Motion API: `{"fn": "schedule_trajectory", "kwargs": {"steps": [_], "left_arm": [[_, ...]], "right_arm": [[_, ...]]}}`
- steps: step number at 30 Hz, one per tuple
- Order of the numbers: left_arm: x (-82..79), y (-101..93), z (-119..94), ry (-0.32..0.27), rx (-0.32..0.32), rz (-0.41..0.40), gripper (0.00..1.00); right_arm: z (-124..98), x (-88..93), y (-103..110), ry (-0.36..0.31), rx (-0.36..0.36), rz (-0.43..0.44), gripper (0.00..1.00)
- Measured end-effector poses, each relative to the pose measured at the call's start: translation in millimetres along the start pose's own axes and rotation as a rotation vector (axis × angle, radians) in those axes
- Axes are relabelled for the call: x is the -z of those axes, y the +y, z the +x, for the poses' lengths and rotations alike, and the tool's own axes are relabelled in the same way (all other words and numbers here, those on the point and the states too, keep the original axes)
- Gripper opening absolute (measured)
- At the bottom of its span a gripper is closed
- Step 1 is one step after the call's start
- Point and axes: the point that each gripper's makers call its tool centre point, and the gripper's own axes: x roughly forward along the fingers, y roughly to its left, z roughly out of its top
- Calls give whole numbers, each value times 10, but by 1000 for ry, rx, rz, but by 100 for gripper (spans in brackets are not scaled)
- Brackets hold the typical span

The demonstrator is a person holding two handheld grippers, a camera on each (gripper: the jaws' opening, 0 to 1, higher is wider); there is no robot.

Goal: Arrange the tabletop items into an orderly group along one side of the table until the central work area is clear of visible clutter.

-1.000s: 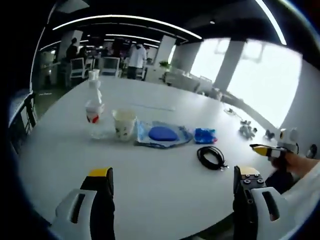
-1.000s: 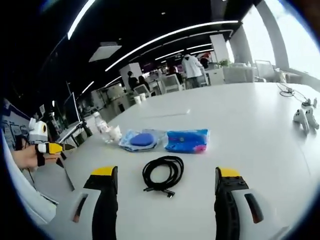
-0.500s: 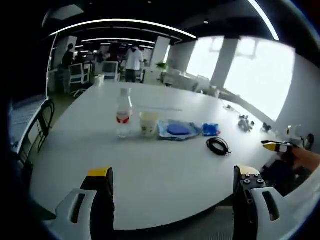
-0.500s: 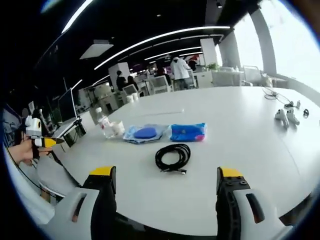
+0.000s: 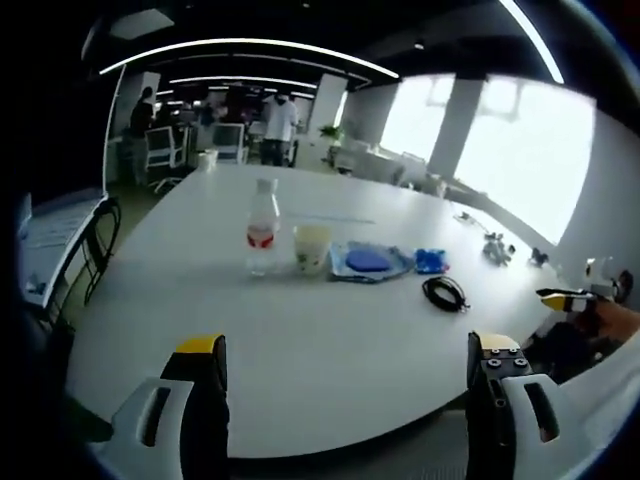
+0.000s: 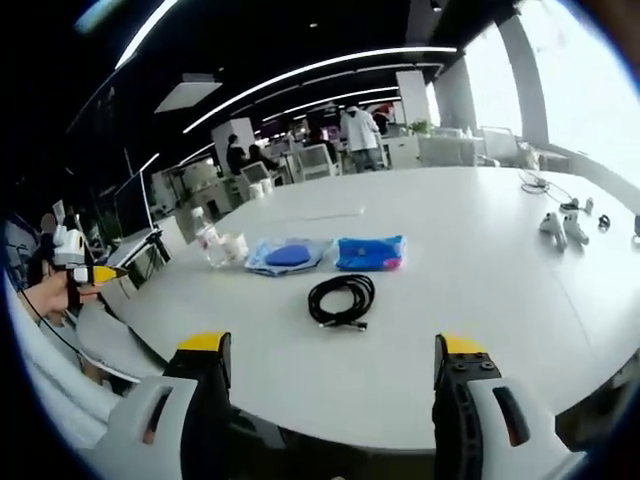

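On the white table (image 5: 300,330) a row of items runs across: a clear water bottle (image 5: 262,226) with a red label, a paper cup (image 5: 311,248), a clear bag holding a blue oval thing (image 5: 368,262), a small blue packet (image 5: 431,261) and a coiled black cable (image 5: 445,293). The right gripper view has the same row: bottle (image 6: 209,243), cup (image 6: 236,246), bag (image 6: 288,256), packet (image 6: 370,253), cable (image 6: 341,299). My left gripper (image 5: 345,395) is open, back from the table's near edge. My right gripper (image 6: 335,395) is open too, with nothing between its jaws.
Small white devices (image 6: 560,227) and a thin cord (image 6: 535,184) lie far off on the table (image 6: 480,290). The right gripper's yellow tip (image 5: 560,298) enters the left gripper view; the left one's tip (image 6: 95,274) shows in the right gripper view. Chairs and people stand behind.
Both cameras have pulled back from the table, so the row of items looks smaller and farther. The items themselves have not moved. Both grippers stay open.
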Motion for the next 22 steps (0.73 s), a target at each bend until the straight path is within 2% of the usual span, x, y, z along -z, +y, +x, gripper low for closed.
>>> {"fn": "schedule_trajectory", "kwargs": {"steps": [4,7,22], "left_arm": [[28,-15,-13,4,1,3,97],[91,34,-23,30,-18,9,97],[116,105,-2,50,-19,7,97]], "right_arm": [[33,26,-9,12,-20,-3,82],[40,102,-22,49,-21,0,83],[31,203,-79,74,-12,7,83]]}}
